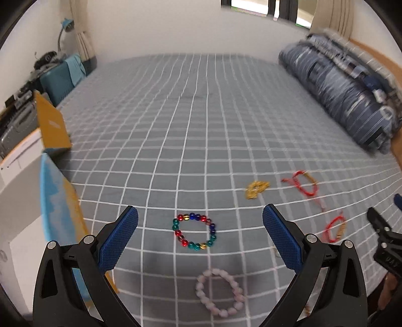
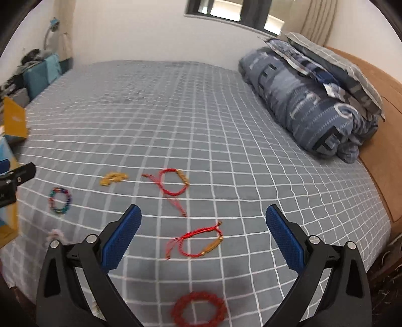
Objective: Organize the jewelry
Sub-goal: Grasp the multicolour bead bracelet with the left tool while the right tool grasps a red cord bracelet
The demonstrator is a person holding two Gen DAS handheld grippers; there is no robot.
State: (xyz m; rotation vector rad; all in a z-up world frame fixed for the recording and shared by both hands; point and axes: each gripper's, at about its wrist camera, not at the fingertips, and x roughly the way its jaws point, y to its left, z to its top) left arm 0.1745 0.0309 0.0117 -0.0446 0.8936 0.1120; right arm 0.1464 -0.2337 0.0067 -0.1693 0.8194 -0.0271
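**Left wrist view: both claws empty, all jewelry still loose on the bed**

Left wrist fisheye shows the left claw (image 1: 200, 221) spread wide, its blue pads holding nothing. Between them, a little beyond the tips, lies the multicoloured bead bracelet (image 1: 194, 232); nearer the camera sits the pale pink bead bracelet (image 1: 220, 291). Farther right are a small gold chain piece (image 1: 256, 189) and two red cord bracelets, one far (image 1: 305, 182) and one near (image 1: 335, 227).

The right claw (image 2: 203, 218) is equally wide apart and empty. The near red cord bracelet with a gold bar (image 2: 201, 242) lies just beyond its tips, the red braided bracelet (image 2: 199, 312) lies close below the camera, and the far red cord bracelet (image 2: 173, 181) is beyond.

By my reading, the task has barely begun: seven pieces are scattered apart on the sheet, none gathered or boxed. An open cardboard box with blue and yellow sides (image 1: 59, 213) stands at the bed's left edge; it may be the destination, though its inside is hidden. Each claw seems lined up on its nearest bracelet, so a first pick looks likely.

The surface is a bed covered by a grey sheet with a white grid (image 1: 201, 113), soft enough that the thin cords may be hard to pinch cleanly. A folded blue patterned quilt (image 2: 309, 105) lies at the far right against a brown headboard (image 2: 377, 113). Beyond are a white wall, a window (image 2: 226, 10), curtains, and cluttered storage on the left.
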